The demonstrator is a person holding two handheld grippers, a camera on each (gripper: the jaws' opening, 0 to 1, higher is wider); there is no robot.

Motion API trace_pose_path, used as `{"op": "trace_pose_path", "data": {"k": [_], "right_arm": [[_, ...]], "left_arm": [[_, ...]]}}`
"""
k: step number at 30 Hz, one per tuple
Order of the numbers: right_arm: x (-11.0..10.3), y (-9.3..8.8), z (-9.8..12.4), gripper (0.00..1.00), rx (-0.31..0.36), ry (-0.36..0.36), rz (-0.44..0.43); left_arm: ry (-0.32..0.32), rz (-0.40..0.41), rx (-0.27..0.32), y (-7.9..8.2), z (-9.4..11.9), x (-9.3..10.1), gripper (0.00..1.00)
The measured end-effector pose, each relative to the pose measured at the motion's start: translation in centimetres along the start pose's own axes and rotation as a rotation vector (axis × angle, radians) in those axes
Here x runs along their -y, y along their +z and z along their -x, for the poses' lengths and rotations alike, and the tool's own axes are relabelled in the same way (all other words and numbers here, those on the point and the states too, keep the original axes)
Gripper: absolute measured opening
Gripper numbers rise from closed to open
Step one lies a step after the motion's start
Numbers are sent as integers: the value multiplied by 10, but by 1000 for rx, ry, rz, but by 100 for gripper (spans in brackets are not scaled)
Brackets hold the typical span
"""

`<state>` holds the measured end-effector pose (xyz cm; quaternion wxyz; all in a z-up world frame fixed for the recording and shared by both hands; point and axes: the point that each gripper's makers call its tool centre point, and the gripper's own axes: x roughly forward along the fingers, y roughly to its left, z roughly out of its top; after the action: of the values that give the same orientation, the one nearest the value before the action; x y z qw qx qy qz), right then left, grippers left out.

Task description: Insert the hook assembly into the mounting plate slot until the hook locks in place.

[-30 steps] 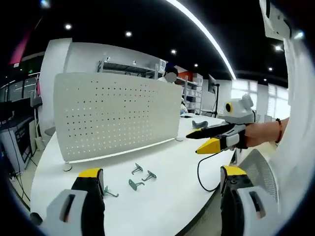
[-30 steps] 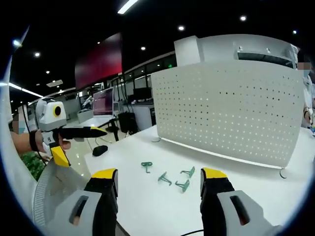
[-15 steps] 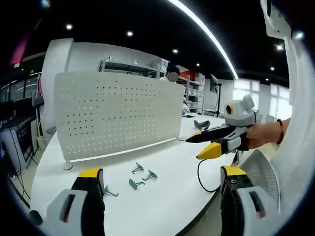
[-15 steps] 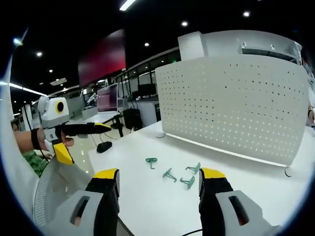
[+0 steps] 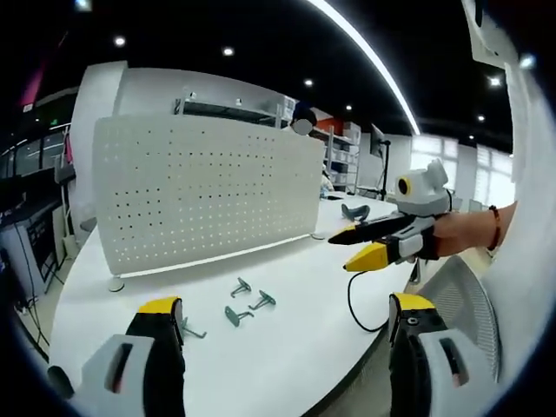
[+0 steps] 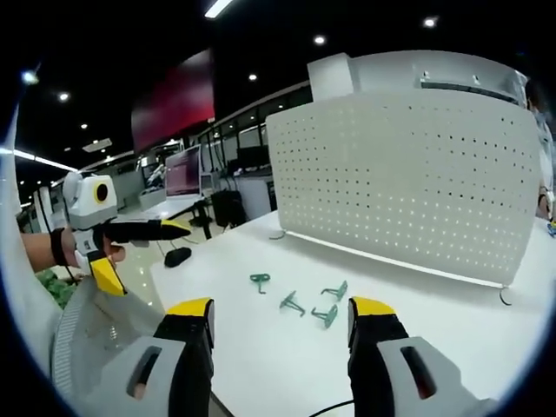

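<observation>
I judge that the task is at its very beginning: no hook is picked up yet, and nothing is put into the pegboard plate (image 5: 204, 195).

In the left gripper view, my left gripper (image 5: 287, 334) has its jaws spread wide with nothing between them. The green hooks (image 5: 246, 304) lie on the white table (image 5: 295, 365) just ahead of the jaws, in the gap between the two tips, and one more hook (image 5: 193, 330) is very near the left jaw tip. The plate stands upright beyond the hooks, further ahead and a little to the left. The right gripper (image 5: 363, 248) comes in from the right side, held by a hand with a dark wristband; I cannot tell its opening from this side angle.

In the right gripper view, my right gripper (image 6: 280, 321) is also wide and empty. Three hooks (image 6: 310, 306) lie just ahead between its jaws, a fourth hook (image 6: 260, 280) a bit to the left of them, and the plate (image 6: 404, 187) rises behind, up and to the right. The left gripper (image 6: 130, 239) shows far to the left, well apart from the hooks.

Both grippers hover above the table, pointing forward and slightly down. For the next move, I think one gripper must descend onto a single hook and close on its shank, so that the insertion end remains free.
</observation>
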<state>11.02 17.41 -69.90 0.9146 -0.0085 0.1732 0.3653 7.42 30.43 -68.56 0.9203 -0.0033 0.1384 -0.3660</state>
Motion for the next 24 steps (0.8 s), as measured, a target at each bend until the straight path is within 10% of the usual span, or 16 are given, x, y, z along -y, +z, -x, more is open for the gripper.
{"op": "trace_pose_path", "data": {"k": [24], "right_arm": [[19,-16,-11,49,-119,-29,0]], "left_arm": [[-12,7,31,4,-16,-7,100]]}}
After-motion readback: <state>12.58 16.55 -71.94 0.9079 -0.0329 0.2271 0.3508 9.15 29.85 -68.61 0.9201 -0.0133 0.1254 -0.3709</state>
